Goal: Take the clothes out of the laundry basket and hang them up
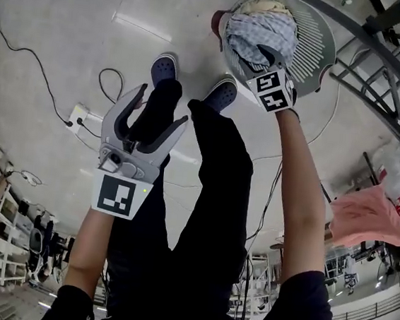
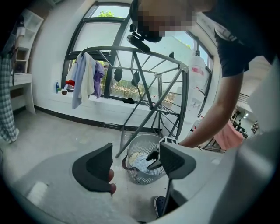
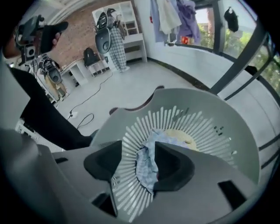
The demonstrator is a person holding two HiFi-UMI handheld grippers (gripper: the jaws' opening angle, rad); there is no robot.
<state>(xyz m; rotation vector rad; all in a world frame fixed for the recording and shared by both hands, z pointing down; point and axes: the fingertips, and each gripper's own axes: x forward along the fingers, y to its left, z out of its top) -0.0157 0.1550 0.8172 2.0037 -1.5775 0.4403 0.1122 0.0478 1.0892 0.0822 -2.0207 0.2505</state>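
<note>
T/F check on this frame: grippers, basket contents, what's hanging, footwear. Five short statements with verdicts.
1. The left gripper is open and holds nothing. True.
2. The laundry basket is empty. False: it holds a blue checked cloth and a pale item.
3. The blue checked cloth sits between the jaws of the right gripper. True.
4. Nothing hangs by the window. False: garments hang there.
5. The person is barefoot. False: they wear dark blue shoes.
</note>
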